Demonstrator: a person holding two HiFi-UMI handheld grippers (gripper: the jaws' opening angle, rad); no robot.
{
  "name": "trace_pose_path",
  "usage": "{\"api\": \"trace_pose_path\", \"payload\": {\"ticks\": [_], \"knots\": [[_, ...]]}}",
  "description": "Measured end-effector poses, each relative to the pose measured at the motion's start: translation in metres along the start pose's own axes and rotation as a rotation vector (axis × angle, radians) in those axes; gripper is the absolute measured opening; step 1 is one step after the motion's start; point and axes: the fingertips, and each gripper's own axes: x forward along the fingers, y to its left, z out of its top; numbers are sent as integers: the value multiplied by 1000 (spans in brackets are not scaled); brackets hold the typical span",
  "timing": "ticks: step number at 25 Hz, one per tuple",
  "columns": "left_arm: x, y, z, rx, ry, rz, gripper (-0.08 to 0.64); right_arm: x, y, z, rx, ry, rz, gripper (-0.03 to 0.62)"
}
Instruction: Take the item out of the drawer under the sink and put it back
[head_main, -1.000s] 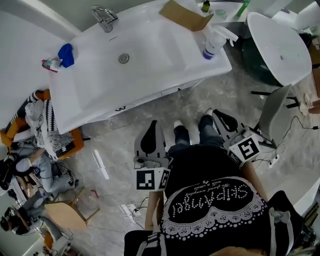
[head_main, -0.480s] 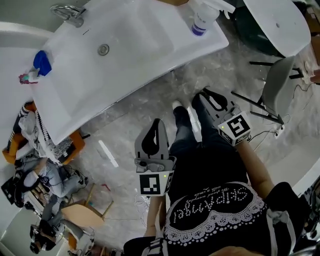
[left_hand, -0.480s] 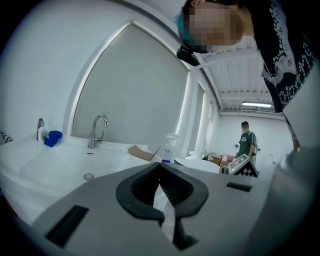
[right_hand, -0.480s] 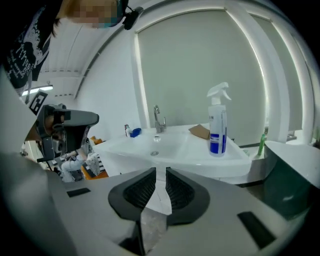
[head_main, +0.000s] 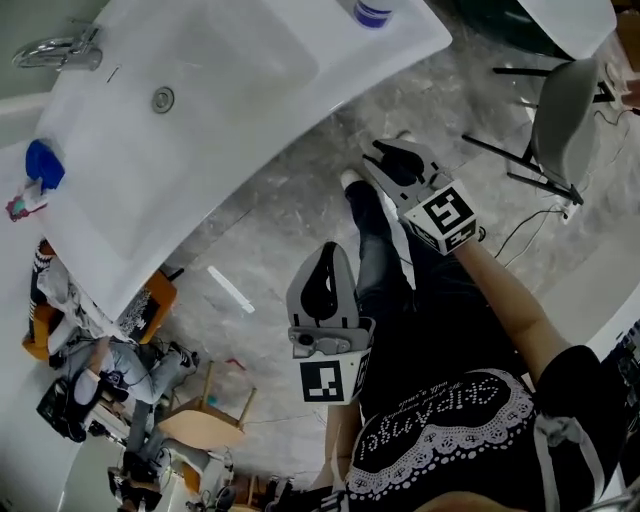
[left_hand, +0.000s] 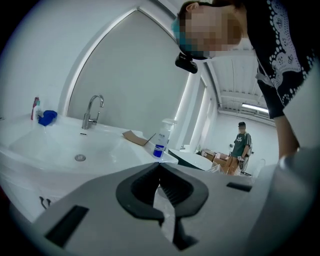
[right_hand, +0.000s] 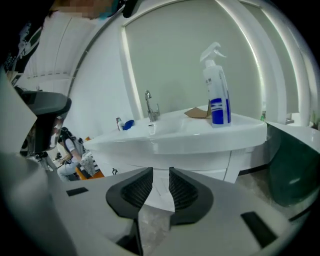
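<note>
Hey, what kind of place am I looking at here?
Probably a bathroom set-up inside a workshop or lab rather than a home bathroom. The white sink with its tap and a spray bottle say bathroom; the loose cables and chair suggest a workspace.

white sink, blue cloth, white spray bottle with blue label, grey marbled floor.

Spray bottle stands beside brown cardboard; blue cloth lies near the faucet.
</note>
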Motion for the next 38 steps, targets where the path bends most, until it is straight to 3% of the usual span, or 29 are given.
{"api": "trace_pose_path", "payload": {"ticks": [9, 16, 20, 26, 31, 38], "knots": [[24, 5, -34, -55, 51, -9, 3, 71, -38, -48, 45, 12, -91, 98], [66, 10, -72, 5, 105, -66, 3, 132, -68, -90, 53, 62, -146, 123], [75, 22, -86, 15, 145, -39, 3, 158, -78, -114, 64, 116, -158, 141], [74, 27, -91, 1, 167, -20, 3, 191, -87, -131, 34, 176, -167, 143], [73, 28, -86, -3, 161, -8, 3, 212, -95, -144, 72, 239, -158, 143], [71, 31, -81, -13, 148, 17, 3, 213, -94, -144, 49, 248, -163, 141]]}}
